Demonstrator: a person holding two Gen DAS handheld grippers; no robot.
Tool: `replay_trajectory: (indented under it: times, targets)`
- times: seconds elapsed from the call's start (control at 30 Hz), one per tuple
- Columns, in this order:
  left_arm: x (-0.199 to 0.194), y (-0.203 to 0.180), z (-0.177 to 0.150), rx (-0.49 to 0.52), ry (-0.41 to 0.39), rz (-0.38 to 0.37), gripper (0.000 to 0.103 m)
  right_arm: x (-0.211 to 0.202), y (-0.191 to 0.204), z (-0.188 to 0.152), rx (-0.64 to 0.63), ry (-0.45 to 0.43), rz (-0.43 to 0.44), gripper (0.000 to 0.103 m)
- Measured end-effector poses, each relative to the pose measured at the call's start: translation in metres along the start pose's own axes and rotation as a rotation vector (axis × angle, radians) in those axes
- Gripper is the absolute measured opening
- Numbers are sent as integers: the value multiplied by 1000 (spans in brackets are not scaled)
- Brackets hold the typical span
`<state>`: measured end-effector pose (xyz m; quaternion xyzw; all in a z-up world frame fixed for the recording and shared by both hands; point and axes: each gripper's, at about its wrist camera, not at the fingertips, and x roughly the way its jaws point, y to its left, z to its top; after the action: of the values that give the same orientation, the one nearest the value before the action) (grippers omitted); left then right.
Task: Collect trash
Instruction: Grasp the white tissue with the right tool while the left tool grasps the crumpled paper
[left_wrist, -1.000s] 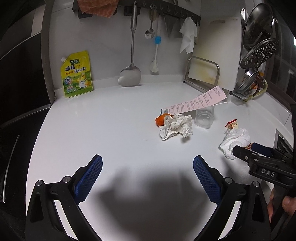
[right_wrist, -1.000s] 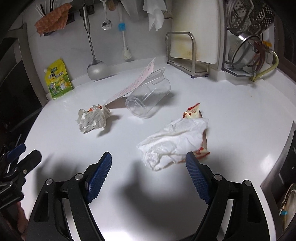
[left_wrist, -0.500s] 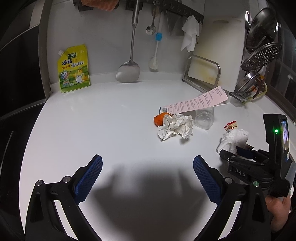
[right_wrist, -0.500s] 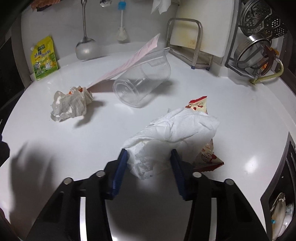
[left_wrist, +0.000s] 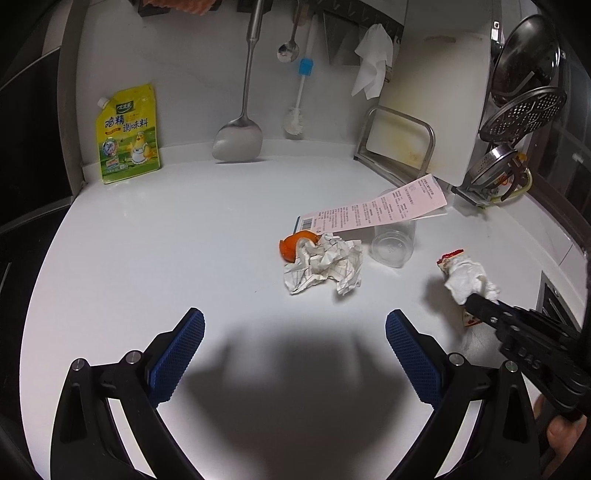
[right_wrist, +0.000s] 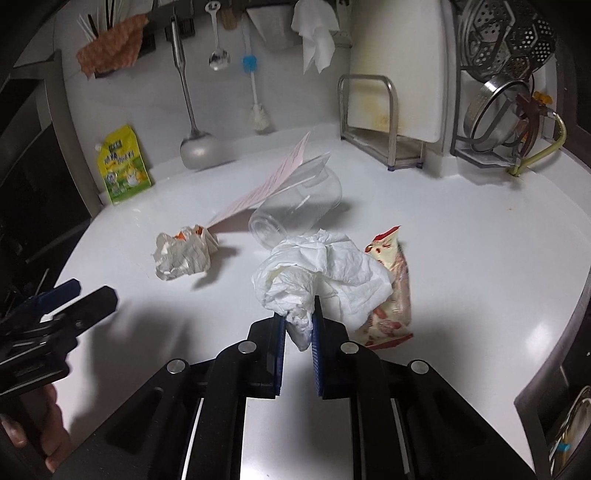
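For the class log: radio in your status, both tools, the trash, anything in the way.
Right tool shut on white tissue. Left tool open, empty. Snack wrapper beside the tissue; crumpled paper, cup uncollected. Nothing blocking.

— Where does the crumpled paper lie?
— Mid-counter, touching the peel on its left; the tipped cup lies just right, under the receipt.
— And further right?
— The tissue partly covers the snack wrapper. The seasoning pouch leans against the back wall, far left.
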<state>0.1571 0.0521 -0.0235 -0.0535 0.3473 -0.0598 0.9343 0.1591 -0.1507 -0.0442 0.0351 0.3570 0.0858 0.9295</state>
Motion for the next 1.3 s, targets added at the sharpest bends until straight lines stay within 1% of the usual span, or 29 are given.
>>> replay_trajectory:
  times: [0.17, 0.27, 0.47, 0.63, 0.8, 0.83, 0.87, 0.9, 0.97, 1.0, 1.03, 1.07, 1.17, 1.3]
  targets:
    - [15, -18, 10, 15, -2, 32, 97, -12, -20, -5, 39, -23, 24, 12]
    - [25, -27, 16, 17, 2, 37, 97, -15, -34, -10, 61, -31, 36, 12]
    - [59, -43, 29, 45, 64, 66, 97, -16, -62, -19, 116, -35, 72, 12]
    - [81, -44, 37, 25, 103, 89, 97, -18, -83, -24, 161, -46, 108, 12]
    - [98, -41, 38, 1, 137, 108, 95, -20, -92, -25, 178, -65, 134, 12]
    - [100, -41, 37, 4, 142, 109, 90, -21, -94, -26, 184, -70, 141, 12]
    - [102, -43, 36, 10, 147, 115, 81, -21, -96, -27, 188, -71, 145, 12]
    - [103, -44, 36, 18, 149, 119, 76, -20, -97, -27, 192, -70, 146, 12]
    - [104, -45, 34, 26, 151, 118, 61, -18, -99, -28, 200, -66, 153, 12]
    - [104, -45, 34, 26, 151, 113, 56, -18, -99, -29, 202, -66, 156, 12]
    - [103, -45, 34, 26, 149, 110, 48, -19, -98, -30, 202, -68, 158, 12]
    - [103, -44, 34, 26, 146, 109, 43, -20, -98, -30, 199, -71, 157, 12]
    - [97, -45, 32, 27, 126, 103, 36, -25, -97, -30, 195, -86, 158, 12]
    - [81, -47, 29, 44, 95, 99, 34, -32, -98, -33, 190, -99, 148, 12]
